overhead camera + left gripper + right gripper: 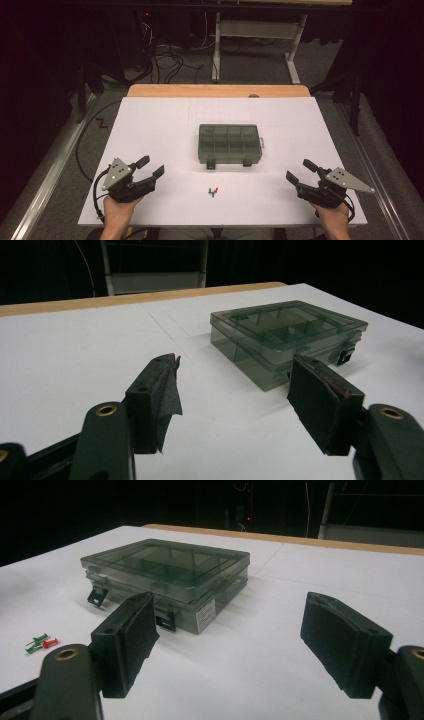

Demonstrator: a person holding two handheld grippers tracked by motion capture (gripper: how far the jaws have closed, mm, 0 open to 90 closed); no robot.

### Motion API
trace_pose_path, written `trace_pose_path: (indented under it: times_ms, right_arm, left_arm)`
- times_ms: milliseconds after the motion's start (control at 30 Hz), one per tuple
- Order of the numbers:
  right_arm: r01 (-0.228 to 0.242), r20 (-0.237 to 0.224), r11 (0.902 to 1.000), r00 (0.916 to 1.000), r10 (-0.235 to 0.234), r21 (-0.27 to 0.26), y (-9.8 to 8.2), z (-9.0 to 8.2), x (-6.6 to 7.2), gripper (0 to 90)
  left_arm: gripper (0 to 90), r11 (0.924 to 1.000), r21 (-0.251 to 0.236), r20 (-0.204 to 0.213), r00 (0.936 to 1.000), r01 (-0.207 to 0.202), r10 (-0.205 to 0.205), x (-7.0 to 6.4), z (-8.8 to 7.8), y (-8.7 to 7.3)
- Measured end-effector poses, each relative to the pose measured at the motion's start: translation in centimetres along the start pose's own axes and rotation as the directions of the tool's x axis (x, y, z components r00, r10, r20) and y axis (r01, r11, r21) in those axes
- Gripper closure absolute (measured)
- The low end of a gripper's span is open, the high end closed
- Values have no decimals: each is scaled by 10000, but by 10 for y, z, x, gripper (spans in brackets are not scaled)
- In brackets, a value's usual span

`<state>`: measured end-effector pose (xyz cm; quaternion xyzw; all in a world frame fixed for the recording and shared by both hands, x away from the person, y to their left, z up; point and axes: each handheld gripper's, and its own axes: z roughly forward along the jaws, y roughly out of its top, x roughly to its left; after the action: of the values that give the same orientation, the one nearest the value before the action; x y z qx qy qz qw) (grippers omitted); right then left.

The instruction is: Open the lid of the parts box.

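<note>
A smoky translucent compartment box [229,144] [287,337] [167,577] lies closed in the middle of the white table, its two latches facing the person. A few small red and green pushpins [214,191] [39,643] lie in front of it. My left gripper [150,167] [232,402] rests at the near left, held in a hand, jaws open with nothing between them. My right gripper [301,170] [230,647] sits at the near right, likewise open and empty. Both point toward the box from a distance.
The white table [150,130] has a wooden strip [220,90] along its far edge. Beyond it stand desk legs and cables on the dark floor. Wide bare surface lies around the box on all sides.
</note>
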<state>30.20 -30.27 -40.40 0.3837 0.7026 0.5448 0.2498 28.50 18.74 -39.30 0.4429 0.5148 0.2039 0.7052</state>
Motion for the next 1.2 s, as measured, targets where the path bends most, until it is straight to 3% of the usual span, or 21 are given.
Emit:
trace_pose_path:
  times_ms: [300,1200]
  right_arm:
    - [203,70,9998,9998,-204,79,0,2,2,242]
    - [32,280,10000,9996,-34,63,2,5,-2,262]
  left_arm:
    - [383,10000,65,72,10000,-36,36,0,0,0]
    - [408,9998,160,29,9999,-152,152,2,6,1]
